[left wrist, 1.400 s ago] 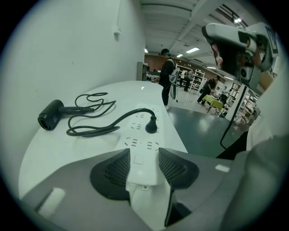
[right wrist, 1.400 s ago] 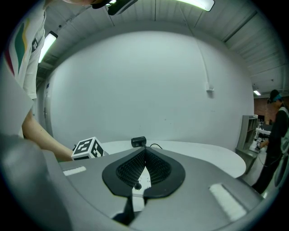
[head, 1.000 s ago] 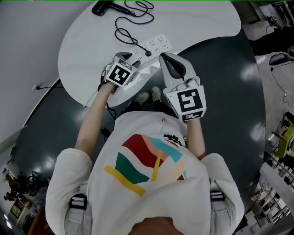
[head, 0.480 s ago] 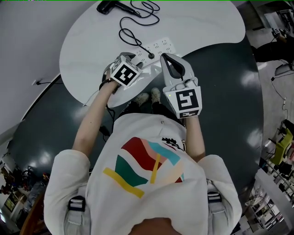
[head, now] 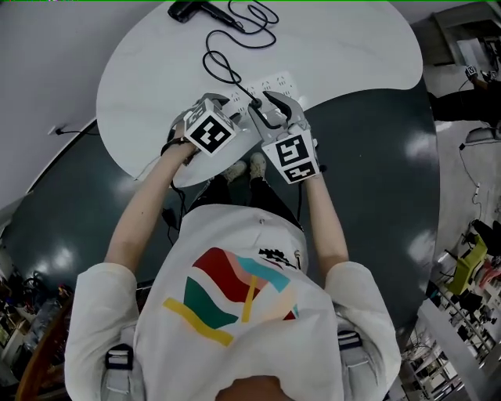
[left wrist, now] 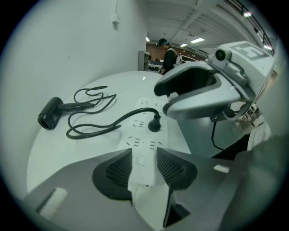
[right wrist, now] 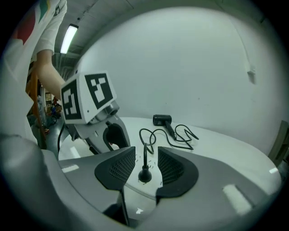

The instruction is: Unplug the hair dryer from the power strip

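A black hair dryer (head: 190, 10) lies at the far side of the white table (head: 149, 70). Its cord (head: 221, 59) loops back to a black plug (head: 254, 101) in the white power strip (head: 275, 80). My left gripper (left wrist: 144, 154) straddles the switch end of the strip (left wrist: 142, 131); its pads lie against the strip's sides while the jaws are opening slightly. My right gripper (right wrist: 144, 159) is opening, with the plug (right wrist: 145, 174) between its pads (right wrist: 121, 168), untouched. The two grippers sit side by side in the head view, the left gripper (head: 225, 108) just left of the right gripper (head: 264, 102).
The table's near edge curves just behind the grippers, with dark floor (head: 376, 157) below and to the right. The strip's own lead hangs off the table edge (left wrist: 216, 135). A person (left wrist: 170, 53) stands far off in the room behind the table.
My right gripper has dropped down and forward to the plug, close beside the left gripper. The left gripper has stayed at the end of the strip.
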Motion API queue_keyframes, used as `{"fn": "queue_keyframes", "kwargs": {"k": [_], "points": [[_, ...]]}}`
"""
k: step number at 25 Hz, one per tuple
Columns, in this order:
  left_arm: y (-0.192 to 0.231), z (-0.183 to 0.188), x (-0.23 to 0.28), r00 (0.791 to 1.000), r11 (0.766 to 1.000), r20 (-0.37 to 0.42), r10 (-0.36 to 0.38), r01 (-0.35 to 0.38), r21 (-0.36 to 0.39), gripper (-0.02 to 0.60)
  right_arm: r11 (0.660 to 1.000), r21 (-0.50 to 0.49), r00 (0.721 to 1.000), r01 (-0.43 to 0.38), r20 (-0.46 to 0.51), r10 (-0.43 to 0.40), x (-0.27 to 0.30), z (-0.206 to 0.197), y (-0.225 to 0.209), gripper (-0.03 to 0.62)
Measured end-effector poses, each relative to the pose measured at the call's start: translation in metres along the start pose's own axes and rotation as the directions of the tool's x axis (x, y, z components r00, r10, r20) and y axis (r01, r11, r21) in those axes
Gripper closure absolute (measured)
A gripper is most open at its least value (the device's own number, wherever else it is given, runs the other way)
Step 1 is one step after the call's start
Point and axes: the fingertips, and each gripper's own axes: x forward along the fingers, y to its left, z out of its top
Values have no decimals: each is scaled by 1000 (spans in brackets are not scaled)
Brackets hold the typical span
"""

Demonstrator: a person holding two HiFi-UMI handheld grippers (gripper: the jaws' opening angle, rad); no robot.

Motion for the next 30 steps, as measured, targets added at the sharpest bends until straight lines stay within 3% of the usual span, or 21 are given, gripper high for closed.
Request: {"fn": "queue_keyframes", "kwargs": {"k": [8,11,20,27,30], "points": [[0,0,0,1000,1000,-17,-8,8,-8,413,999,-13,998,-49,-50,49,32,-20,3,460],[1,-1,3,999,1000,-29,-12,12,-5,414,998,-22,997,-59,-58,58,36,-27,3,519],[3,-16,1,994,1000,-104,-23,23,5,415,998,-25,996,-59,-72,57,45,-33,14,523],[1,-4,8,987,999,-159,-39,41,13,414,993,-105,992,-49,-119,36,42,-31,3,530],[2,-5,8,980,998,-194,-52,56,19,414,998,-31,994,-53,-101,49,42,-29,2,531]]}}
